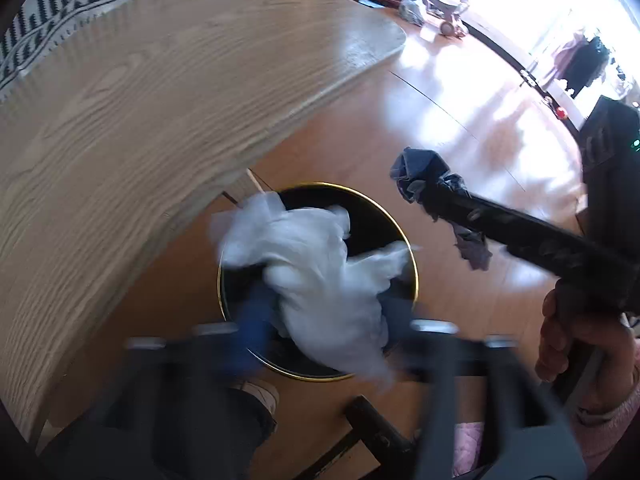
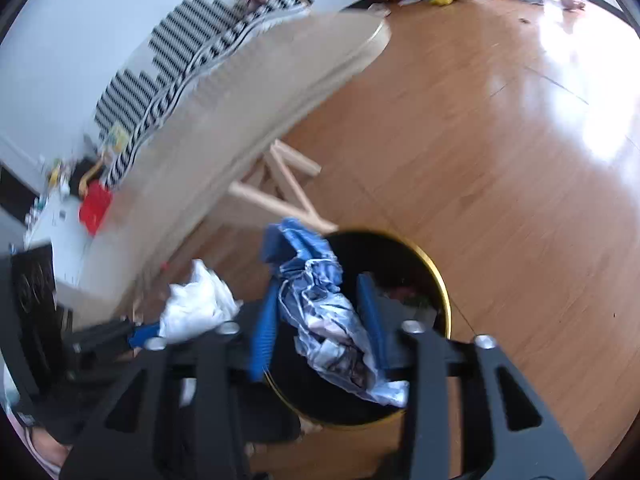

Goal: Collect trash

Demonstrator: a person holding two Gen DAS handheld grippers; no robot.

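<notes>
A black bin with a gold rim (image 1: pixel 414 276) (image 2: pixel 440 288) stands on the wood floor beside the table. My left gripper (image 1: pixel 324 312) hovers over it, blurred, its jaws spread wide. A crumpled white tissue (image 1: pixel 320 280) (image 2: pixel 196 304) hangs loose between them above the bin's mouth. My right gripper (image 2: pixel 320 276) (image 1: pixel 416 184) is also above the bin. A crumpled blue and silver wrapper (image 2: pixel 324 312) (image 1: pixel 416 168) sits between its blue fingers (image 2: pixel 370 312), which stand apart and do not pinch it.
A light wood table (image 1: pixel 160 100) (image 2: pixel 280 80) overhangs the bin on the left, its pale legs (image 2: pixel 288 184) just behind. A striped cloth (image 2: pixel 180 60) lies on the far side. A person's hand (image 1: pixel 560 344) holds the right gripper. Open floor (image 2: pixel 500 140) stretches to the right.
</notes>
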